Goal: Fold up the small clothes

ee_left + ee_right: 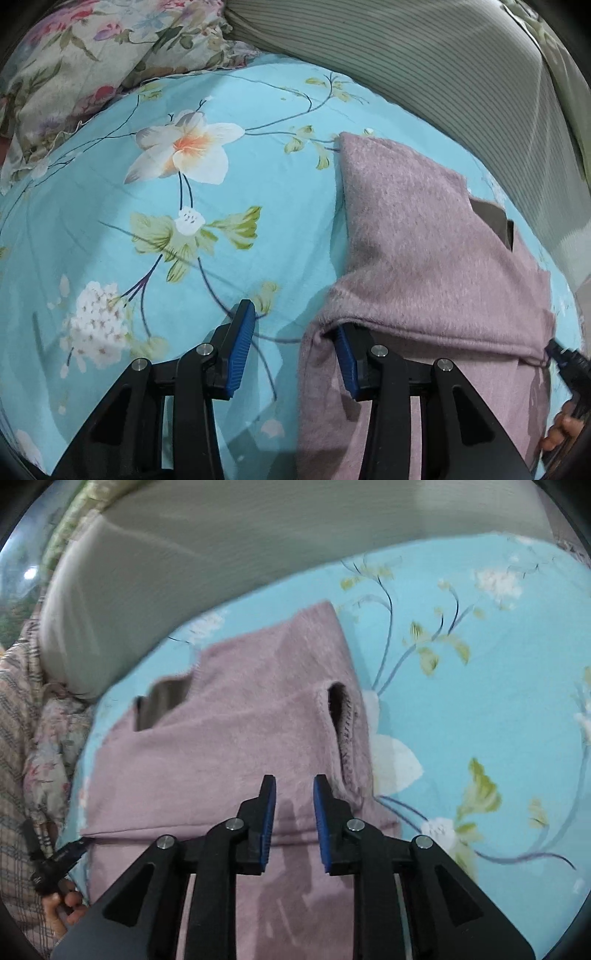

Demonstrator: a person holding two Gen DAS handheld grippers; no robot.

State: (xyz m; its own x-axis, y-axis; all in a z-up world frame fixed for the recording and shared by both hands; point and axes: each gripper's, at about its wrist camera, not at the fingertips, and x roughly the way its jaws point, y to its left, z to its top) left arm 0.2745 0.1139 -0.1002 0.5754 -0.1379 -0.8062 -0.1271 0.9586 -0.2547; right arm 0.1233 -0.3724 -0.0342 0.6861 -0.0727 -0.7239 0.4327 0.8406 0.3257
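Note:
A small fuzzy pink garment (424,258) lies on a turquoise floral bedsheet (166,229), partly folded, with a grey inner lining showing at a cut-out. My left gripper (291,332) is open at the garment's left edge; its right finger is tucked under a folded hem, its left finger over bare sheet. In the right wrist view the same garment (240,731) lies under my right gripper (294,794), which is open with a narrow gap and hovers just above the fabric. An armhole (341,716) shows to its right.
A floral pillow (92,62) lies at the far left. A striped grey-green cushion (424,62) runs along the back. The other gripper's tip (565,362) and a hand show at the garment's right edge. Plaid fabric (18,738) lies at the far left.

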